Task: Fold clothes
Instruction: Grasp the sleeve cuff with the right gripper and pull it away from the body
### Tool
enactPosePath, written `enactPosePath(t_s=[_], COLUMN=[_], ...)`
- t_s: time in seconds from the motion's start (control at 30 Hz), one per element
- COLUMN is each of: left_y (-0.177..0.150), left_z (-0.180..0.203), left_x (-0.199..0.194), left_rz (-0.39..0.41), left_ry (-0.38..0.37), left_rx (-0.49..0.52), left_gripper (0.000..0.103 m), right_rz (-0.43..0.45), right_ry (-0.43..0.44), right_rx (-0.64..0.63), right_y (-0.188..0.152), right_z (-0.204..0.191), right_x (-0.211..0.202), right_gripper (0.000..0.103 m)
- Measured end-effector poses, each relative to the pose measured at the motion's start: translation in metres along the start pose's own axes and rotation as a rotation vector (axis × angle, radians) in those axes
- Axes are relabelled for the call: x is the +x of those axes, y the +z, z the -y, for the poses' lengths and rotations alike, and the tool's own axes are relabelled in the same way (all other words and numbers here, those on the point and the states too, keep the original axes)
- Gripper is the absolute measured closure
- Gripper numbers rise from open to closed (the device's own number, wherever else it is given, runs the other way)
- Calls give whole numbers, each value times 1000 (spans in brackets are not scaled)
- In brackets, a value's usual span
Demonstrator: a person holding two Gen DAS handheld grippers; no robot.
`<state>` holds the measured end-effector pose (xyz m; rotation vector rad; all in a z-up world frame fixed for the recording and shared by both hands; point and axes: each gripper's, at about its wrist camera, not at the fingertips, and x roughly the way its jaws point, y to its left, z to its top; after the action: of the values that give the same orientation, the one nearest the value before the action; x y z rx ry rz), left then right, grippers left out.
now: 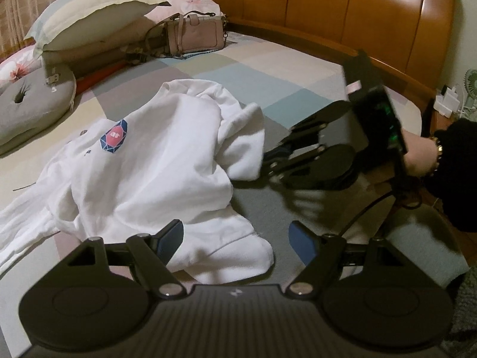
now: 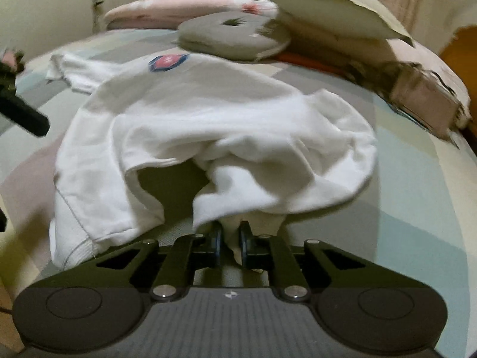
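A crumpled white sweatshirt (image 1: 149, 161) with a blue and pink hexagon badge (image 1: 113, 135) lies on the bed. My left gripper (image 1: 237, 238) stands open just in front of its near hem, nothing between the blue pads. In the right wrist view the same white sweatshirt (image 2: 208, 119) fills the middle, and my right gripper (image 2: 231, 240) is shut on a fold of its white edge. From the left wrist view that right gripper (image 1: 268, 161) comes in from the right, held by a hand in a black sleeve, its tips at the garment's right edge.
The bed has a pastel patchwork sheet (image 1: 253, 68) and a wooden headboard (image 1: 342, 9). Pillows (image 1: 89, 15), a grey round cushion (image 1: 29, 104) and a pink handbag (image 1: 193, 34) lie at the far side. A small fan (image 1: 471, 83) stands beyond the bed's right corner.
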<state>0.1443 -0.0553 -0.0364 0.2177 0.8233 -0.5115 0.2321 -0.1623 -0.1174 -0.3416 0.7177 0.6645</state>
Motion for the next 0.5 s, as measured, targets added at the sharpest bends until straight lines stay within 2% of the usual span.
enactPosePath(t_s=[0.23, 0.5], left_y=[1, 6], left_z=[1, 5], left_x=[-2, -1], left_rz=[12, 23], left_ry=[-3, 1], left_rx=[-1, 12], left_gripper=[23, 23], right_rz=[-19, -44], right_ry=[-66, -181], right_rx=[140, 380], right_y=[-16, -42], right_z=[45, 125], right_x=[-35, -67], right_gripper=[90, 90])
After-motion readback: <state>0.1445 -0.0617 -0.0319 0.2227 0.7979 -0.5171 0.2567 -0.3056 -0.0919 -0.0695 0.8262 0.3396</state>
